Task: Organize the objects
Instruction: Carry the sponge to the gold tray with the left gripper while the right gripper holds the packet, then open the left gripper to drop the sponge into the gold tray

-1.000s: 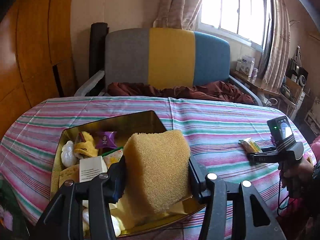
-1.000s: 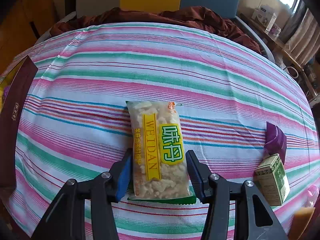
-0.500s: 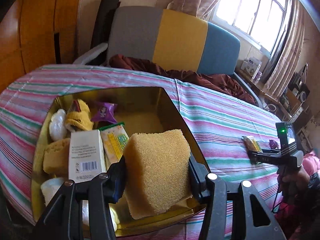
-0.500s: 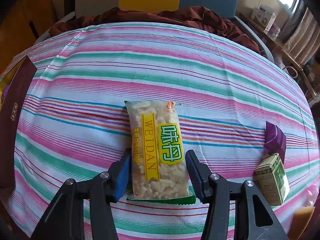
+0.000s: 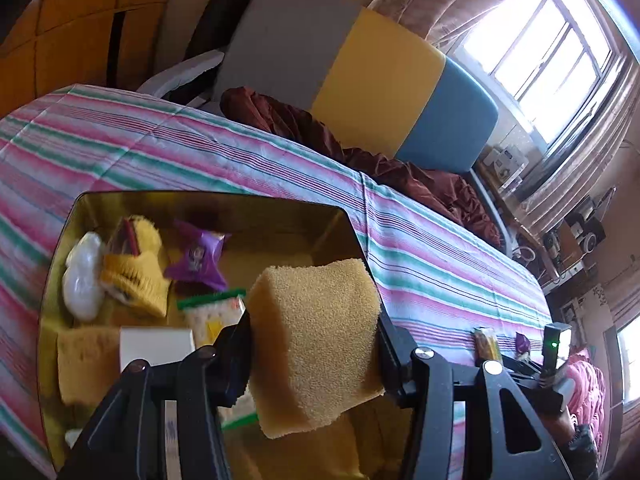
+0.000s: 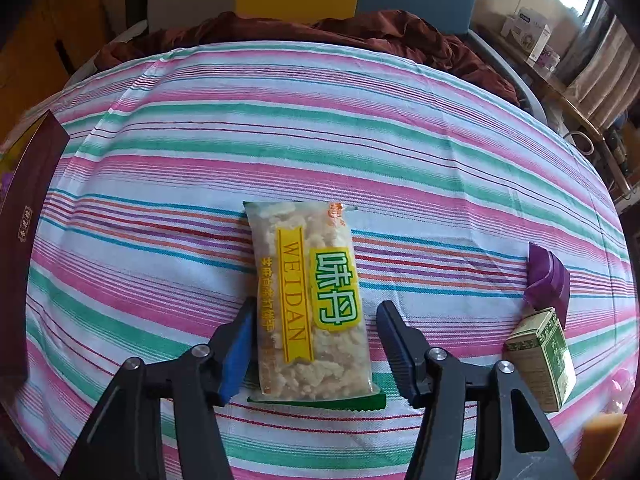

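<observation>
My left gripper [image 5: 312,320] is shut on a yellow sponge block [image 5: 316,340] and holds it above the right part of the open gold-lined box [image 5: 208,204]. The box holds another sponge [image 5: 86,360], a white carton [image 5: 154,346], a purple packet [image 5: 196,258], a yellow plush piece [image 5: 136,280] and other small items. In the right wrist view, a clear snack packet [image 6: 312,304] with a yellow and green label lies flat on the striped cloth. My right gripper [image 6: 316,316] straddles its near half. Its jaws are opening, and a gap shows beside the right pad.
A small green carton [image 6: 540,356] and a purple packet [image 6: 546,276] lie at the table's right edge. The box's maroon outer wall [image 6: 24,220] stands at the left. A sofa with a brown cloth [image 5: 304,128] runs behind the table.
My left gripper has carried the sponge over the box, tilting down and rolling. My right gripper's jaws have spread off the snack packet, which stays on the cloth.
</observation>
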`<act>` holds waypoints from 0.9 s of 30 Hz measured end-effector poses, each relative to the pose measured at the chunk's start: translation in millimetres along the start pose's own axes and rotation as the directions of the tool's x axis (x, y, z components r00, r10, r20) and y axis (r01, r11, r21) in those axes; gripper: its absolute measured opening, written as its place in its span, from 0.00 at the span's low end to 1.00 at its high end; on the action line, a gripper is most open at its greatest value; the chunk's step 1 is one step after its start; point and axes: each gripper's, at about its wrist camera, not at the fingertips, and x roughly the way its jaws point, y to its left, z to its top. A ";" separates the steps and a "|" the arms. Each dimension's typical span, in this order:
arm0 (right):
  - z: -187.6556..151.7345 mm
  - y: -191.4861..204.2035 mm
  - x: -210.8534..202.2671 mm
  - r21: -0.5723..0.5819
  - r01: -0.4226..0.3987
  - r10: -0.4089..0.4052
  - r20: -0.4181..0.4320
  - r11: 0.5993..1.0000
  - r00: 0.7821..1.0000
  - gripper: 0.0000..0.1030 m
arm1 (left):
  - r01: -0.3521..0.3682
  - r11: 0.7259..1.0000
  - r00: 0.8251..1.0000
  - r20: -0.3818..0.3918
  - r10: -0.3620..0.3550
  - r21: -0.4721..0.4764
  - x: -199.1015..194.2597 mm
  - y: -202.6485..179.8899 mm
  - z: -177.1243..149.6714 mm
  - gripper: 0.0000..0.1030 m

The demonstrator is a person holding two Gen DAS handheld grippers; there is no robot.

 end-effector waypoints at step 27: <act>18.9 -41.4 19.3 0.040 0.006 -0.005 -0.028 0.999 1.000 0.88 | -0.190 0.980 0.969 -0.149 0.196 0.051 112.8 25.0 40.1 0.59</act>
